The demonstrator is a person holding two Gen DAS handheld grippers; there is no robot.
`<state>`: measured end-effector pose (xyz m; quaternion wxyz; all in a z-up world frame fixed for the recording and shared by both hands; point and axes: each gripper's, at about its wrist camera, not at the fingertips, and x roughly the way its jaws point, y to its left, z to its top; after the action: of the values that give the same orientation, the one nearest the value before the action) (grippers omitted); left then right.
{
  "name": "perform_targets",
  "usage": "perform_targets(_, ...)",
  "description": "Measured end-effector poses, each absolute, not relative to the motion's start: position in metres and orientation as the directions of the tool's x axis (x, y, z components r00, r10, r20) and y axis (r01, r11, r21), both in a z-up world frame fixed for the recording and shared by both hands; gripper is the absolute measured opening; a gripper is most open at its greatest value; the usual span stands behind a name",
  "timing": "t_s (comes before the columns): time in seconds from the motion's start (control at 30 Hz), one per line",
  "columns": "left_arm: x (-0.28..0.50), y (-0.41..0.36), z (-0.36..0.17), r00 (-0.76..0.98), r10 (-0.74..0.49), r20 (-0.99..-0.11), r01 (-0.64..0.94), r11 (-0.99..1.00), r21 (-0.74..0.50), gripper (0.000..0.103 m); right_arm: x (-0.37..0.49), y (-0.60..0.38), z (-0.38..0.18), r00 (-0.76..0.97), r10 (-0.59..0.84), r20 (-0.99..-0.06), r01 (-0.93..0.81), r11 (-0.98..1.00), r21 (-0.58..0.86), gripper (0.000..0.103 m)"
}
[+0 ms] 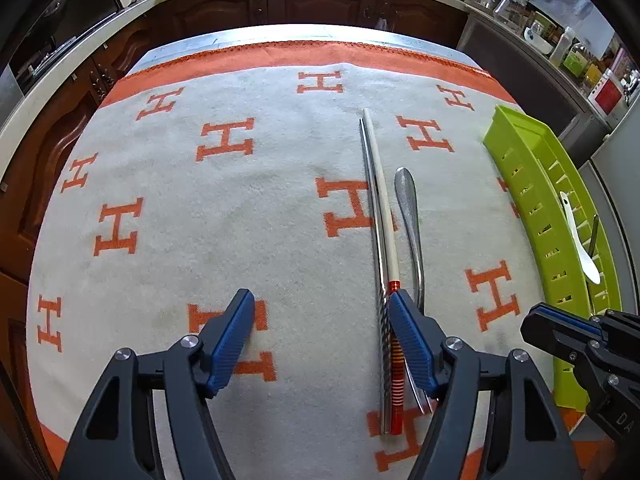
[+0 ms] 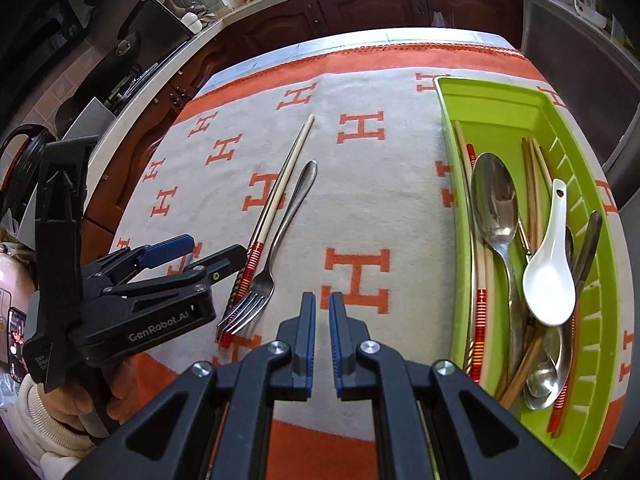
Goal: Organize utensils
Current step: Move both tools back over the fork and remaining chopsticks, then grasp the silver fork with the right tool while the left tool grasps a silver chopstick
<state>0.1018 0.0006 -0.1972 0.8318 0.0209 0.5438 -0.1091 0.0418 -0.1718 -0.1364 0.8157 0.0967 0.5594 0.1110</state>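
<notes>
Left gripper (image 1: 322, 310) held spread, nothing pinched; chopsticks (image 1: 380, 240) and fork (image 2: 266, 276) laid on cloth (image 1: 200, 208) at its 1 o'clock. Right gripper (image 2: 322, 312) clenched, empty. Tray (image 2: 500, 116) at 2 o'clock, spoons (image 2: 496, 204) inside.

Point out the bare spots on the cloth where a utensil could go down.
Free: the H-patterned cloth left of the metal chopstick, and the strip between the steel fork and the green plastic tray. Crowded: inside the tray, piled with spoons and chopsticks.
</notes>
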Motion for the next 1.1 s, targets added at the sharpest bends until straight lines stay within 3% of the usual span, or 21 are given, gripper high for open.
perform_targets(0.23,0.107,-0.011,-0.202,0.401,-0.092,-0.912,0.228,0.974,0.001,0.067,0.044,-0.174,-0.140,0.344,0.297,-0.891,-0.068,0.954,0.292,0.007)
perform_targets(0.4,0.114,-0.013,-0.202,0.406,-0.097,-0.909,0.226,0.974,-0.003,0.063,0.045,-0.175,-0.142,0.338,0.301,-0.891,-0.066,0.953,0.297,0.007)
perform_targets(0.5,0.116,-0.018,-0.199,0.417,-0.117,-0.901,0.253,0.967,-0.009,0.035,0.046,-0.175,-0.143,0.337,0.301,-0.892,-0.065,0.953,0.296,0.007)
perform_targets(0.57,0.117,-0.021,-0.198,0.415,-0.132,-0.900,0.275,0.961,-0.015,0.009,0.047,-0.175,-0.143,0.334,0.300,-0.893,-0.064,0.953,0.297,0.007)
perform_targets(0.8,0.115,0.003,-0.198,0.393,-0.249,-0.885,0.222,0.960,-0.171,0.004,0.054,-0.165,-0.145,0.319,0.310,-0.896,-0.095,0.951,0.295,0.007)
perform_targets(1.1,0.095,0.047,-0.182,0.453,-0.256,-0.854,0.151,0.966,-0.210,0.004,0.076,-0.140,-0.155,0.286,0.362,-0.887,-0.113,0.932,0.344,0.007)
